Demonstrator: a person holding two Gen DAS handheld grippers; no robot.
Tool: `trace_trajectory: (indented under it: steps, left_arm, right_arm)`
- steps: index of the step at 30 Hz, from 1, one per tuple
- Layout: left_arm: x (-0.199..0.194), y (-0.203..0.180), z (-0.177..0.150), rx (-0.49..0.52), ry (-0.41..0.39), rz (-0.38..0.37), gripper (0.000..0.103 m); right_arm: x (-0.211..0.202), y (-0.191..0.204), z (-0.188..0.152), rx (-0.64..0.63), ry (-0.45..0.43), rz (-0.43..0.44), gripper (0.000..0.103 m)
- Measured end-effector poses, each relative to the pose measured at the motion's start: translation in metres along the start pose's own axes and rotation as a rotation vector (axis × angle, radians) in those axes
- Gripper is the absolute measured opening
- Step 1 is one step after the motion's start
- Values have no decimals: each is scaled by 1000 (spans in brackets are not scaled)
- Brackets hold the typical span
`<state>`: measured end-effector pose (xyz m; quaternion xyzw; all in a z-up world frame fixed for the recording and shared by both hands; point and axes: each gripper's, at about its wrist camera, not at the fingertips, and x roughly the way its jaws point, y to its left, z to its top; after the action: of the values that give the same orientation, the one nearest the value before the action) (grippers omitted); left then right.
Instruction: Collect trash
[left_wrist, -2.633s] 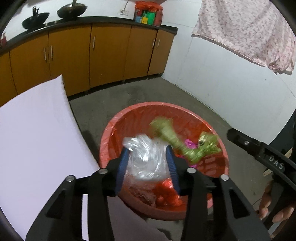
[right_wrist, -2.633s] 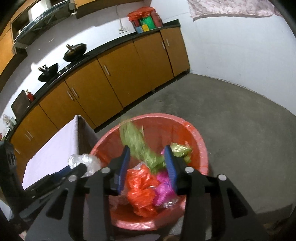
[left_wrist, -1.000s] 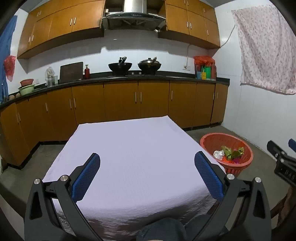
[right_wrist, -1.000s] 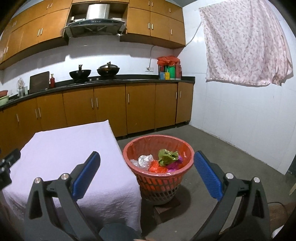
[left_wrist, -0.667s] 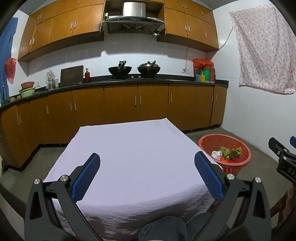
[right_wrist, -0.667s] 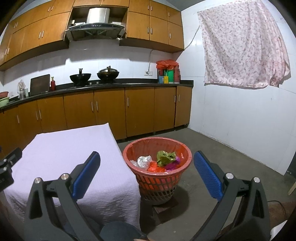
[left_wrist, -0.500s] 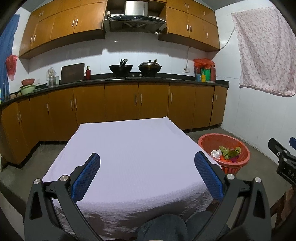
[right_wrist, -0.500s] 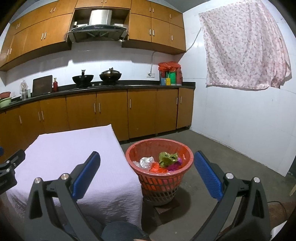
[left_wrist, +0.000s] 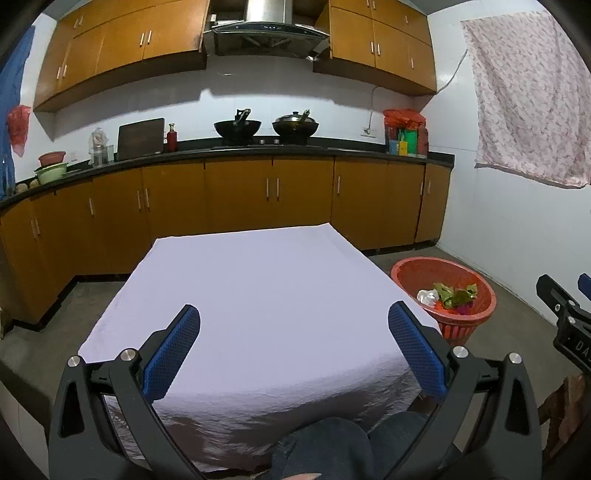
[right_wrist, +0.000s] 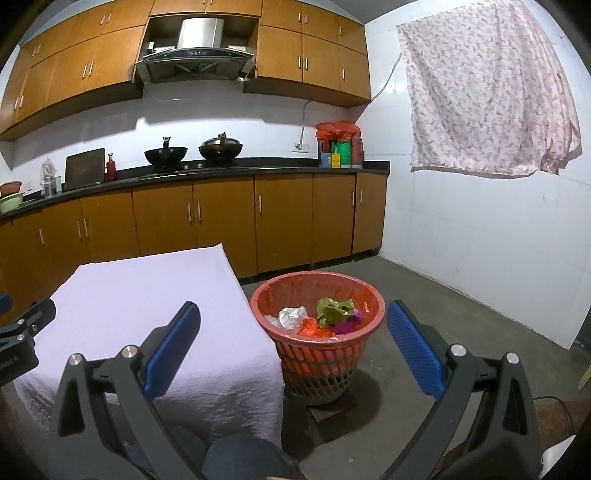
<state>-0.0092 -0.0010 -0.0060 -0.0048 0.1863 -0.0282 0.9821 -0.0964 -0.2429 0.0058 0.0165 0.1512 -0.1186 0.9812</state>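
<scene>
The crumpled trash (right_wrist: 325, 317) is lying in the red basket (right_wrist: 317, 354) on the floor just beside the bare white tabletop (left_wrist: 266, 295), and I am holding my left gripper (left_wrist: 295, 347) and right gripper (right_wrist: 293, 345) with jaws wide and empty, so collecting looks finished.

Your left wrist camera looks level across the white-clothed table (left_wrist: 273, 295) toward the kitchen counter (left_wrist: 258, 149), basket (left_wrist: 476, 291) at far right. Your right wrist camera sits rightward, nearer the basket (right_wrist: 317, 288). Both views share table, basket and counter.
</scene>
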Motion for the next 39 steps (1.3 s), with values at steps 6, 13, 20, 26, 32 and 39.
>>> trace_trajectory:
  steps: [6,13,20,26,32,39]
  left_arm:
    - [0,-1,1,5,11,-8,101]
    - [-2,-2,3,9,11,-14,101]
    - [-3,-3,3,13,9,-15,101]
    - [-3,-3,3,12,9,-15,101]
    - [-3,-3,3,12,9,-15,101]
    - [-3,-3,3,13,9,-15,101]
  right_arm:
    - [0,-3,-2,11,5,-3,99]
    - [0,-4,-2,15,6,-2,99]
    - [0,-4,-2,18,10,1,99]
    - [0,-2,-4,17,10,4,99]
    - [0,-2,-4,17,9,3,99]
    - [0,-1,-4,19,10,4,99]
